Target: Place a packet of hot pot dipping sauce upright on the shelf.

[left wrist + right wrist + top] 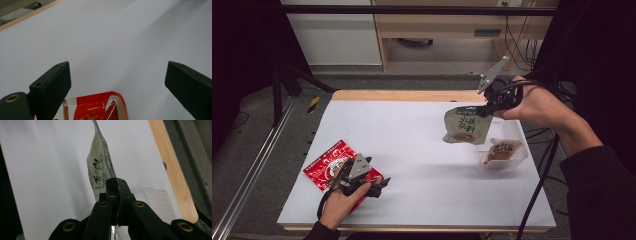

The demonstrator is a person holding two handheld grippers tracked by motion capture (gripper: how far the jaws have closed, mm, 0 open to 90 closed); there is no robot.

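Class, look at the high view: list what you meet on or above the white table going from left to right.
Red packet → left gripper lying over it, open → green pouch held up by the right gripper → clear tray holding an orange packet.

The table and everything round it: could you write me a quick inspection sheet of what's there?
Surface: white table, wooden far edge.
Things: green pouch held up; red packet lying flat; clear tray holding an orange pouch.
Clutter: nothing seen.
Grippers: left gripper open over the red packet; right gripper shut on the green pouch.
Cables: black cable trails off the table's right edge.
Surroundings: wooden cabinet behind, grey floor.
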